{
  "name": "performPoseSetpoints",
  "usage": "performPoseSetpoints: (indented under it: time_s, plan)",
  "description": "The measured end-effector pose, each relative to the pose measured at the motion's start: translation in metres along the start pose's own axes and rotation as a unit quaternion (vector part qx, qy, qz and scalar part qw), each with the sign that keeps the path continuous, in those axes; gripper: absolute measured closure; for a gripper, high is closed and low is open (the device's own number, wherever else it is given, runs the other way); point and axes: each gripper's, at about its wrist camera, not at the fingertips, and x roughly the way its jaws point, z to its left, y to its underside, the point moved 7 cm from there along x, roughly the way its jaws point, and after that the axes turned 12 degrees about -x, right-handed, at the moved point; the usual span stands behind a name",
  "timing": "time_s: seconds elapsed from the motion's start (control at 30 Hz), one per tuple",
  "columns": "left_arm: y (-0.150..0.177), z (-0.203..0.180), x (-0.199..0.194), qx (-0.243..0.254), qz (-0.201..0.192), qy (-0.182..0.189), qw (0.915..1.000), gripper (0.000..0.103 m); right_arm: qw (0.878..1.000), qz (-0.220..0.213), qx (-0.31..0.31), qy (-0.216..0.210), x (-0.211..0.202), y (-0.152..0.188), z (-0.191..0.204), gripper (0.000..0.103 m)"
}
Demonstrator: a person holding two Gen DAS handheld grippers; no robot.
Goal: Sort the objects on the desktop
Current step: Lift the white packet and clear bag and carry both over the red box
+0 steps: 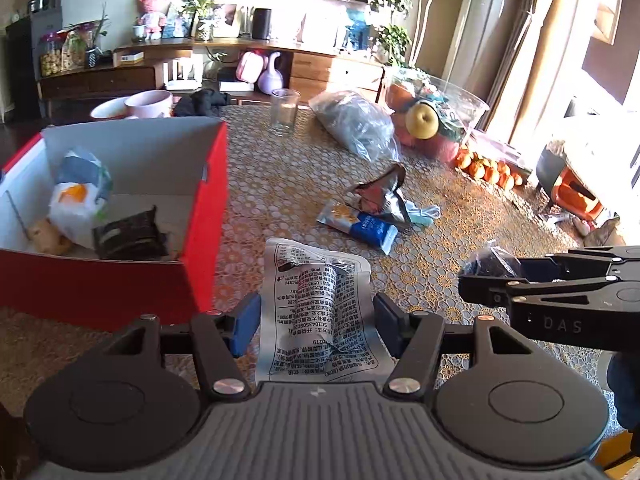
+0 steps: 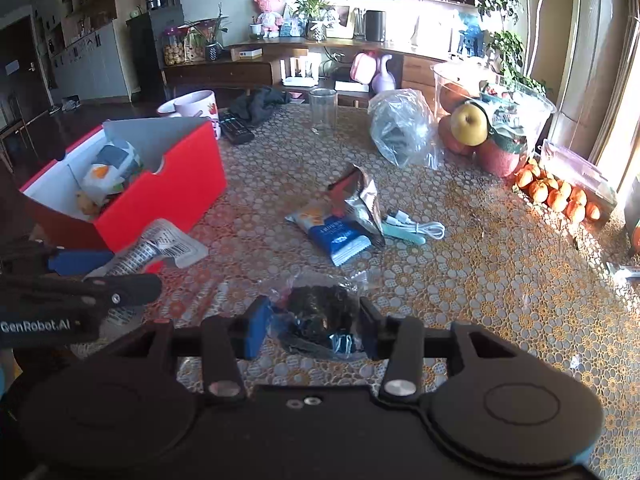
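Observation:
My left gripper (image 1: 316,324) is shut on a silver printed sachet (image 1: 316,304), held above the patterned tablecloth just right of the red box (image 1: 200,240). That box holds a white pouch (image 1: 76,200) and a dark wrapper (image 1: 128,236). My right gripper (image 2: 314,324) is shut on a crinkly clear packet with dark contents (image 2: 316,312). In the right wrist view the left gripper (image 2: 92,276) shows at the left edge with the sachet (image 2: 160,244) beside the red box (image 2: 160,196). The right gripper (image 1: 496,280) enters the left wrist view from the right.
On the table lie a blue snack bar (image 2: 336,236), a torn foil wrapper (image 2: 360,196), a teal item with a white cable (image 2: 416,230), a clear glass (image 2: 323,110), a plastic bag (image 2: 400,128), a fruit tub (image 2: 488,120) and small oranges (image 2: 556,196).

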Motion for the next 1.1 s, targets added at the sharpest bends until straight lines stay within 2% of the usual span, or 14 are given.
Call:
performPoseSetpoints:
  time_s: [0.27, 0.53, 1.1]
  plan:
    - [-0.01, 0.022, -0.037, -0.013, -0.027, -0.003, 0.9996, 0.043, 0.999, -0.02, -0.025, -0.006, -0.022, -0.024, 0.028, 0.057]
    - [-0.023, 0.051, -0.06, -0.032, -0.036, 0.0, 0.9988, 0.043, 0.998, -0.034, -0.056, -0.013, -0.032, -0.052, 0.061, 0.057]
    - [-0.067, 0.136, -0.078, -0.057, -0.055, -0.028, 0.9965, 0.042, 0.99, -0.056, -0.117, -0.049, -0.008, -0.128, 0.132, 0.058]
